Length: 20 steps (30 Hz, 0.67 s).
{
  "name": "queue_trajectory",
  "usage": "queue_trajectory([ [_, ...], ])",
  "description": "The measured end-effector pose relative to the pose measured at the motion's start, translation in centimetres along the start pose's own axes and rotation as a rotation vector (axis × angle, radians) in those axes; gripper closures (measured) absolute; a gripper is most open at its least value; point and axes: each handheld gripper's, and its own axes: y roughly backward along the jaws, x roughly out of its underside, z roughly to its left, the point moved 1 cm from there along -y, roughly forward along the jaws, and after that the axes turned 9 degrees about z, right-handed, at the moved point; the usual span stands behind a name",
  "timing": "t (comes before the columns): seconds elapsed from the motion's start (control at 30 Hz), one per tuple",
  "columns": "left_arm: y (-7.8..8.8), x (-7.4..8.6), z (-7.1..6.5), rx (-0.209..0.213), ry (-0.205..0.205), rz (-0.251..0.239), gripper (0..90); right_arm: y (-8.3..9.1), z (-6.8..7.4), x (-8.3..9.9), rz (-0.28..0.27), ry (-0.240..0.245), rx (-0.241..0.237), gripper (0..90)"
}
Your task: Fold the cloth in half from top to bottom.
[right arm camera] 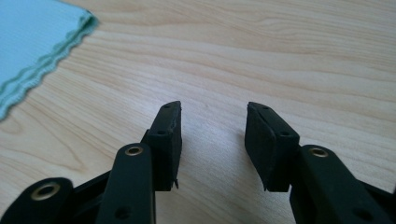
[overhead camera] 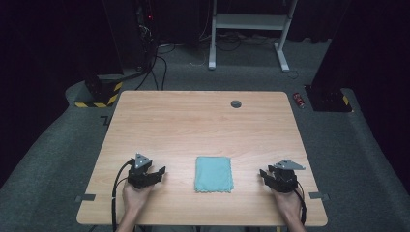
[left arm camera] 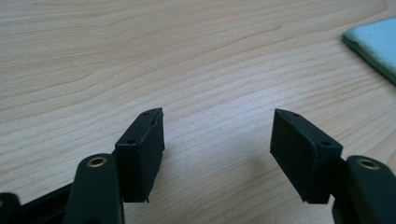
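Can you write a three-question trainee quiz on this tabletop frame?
1. True or false: the folded teal cloth lies between the left gripper and the right gripper.
2. Which is right? A: a jaw pinches the cloth. B: both grippers are open with bare table between the jaws. C: the cloth hangs over the table edge.
3. What small round thing sits in the tabletop near its far edge?

Key
1. True; it touches neither.
2. B
3. A grey grommet.

No legible text or labels
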Motion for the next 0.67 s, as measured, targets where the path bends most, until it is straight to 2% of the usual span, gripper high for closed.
queue_trajectory([
  [0.2,-0.22,0.17,-0.22,-0.029,-0.007,0.008,33.8,-0.09,0.28,0.10,0.002,0.035,0.045,51.6],
  [0.27,-0.33,0.11,-0.60,-0.047,-0.029,0.017,32.1,-0.10,0.25,0.09,0.003,0.034,0.044,49.8],
  [0.33,-0.38,0.06,-0.65,-0.047,-0.025,0.018,30.5,-0.12,0.13,0.08,0.006,0.021,0.038,48.8],
  [0.67,-0.39,0.06,-0.67,-0.048,-0.023,0.019,30.2,-0.13,0.11,0.08,0.006,0.021,0.035,48.7],
])
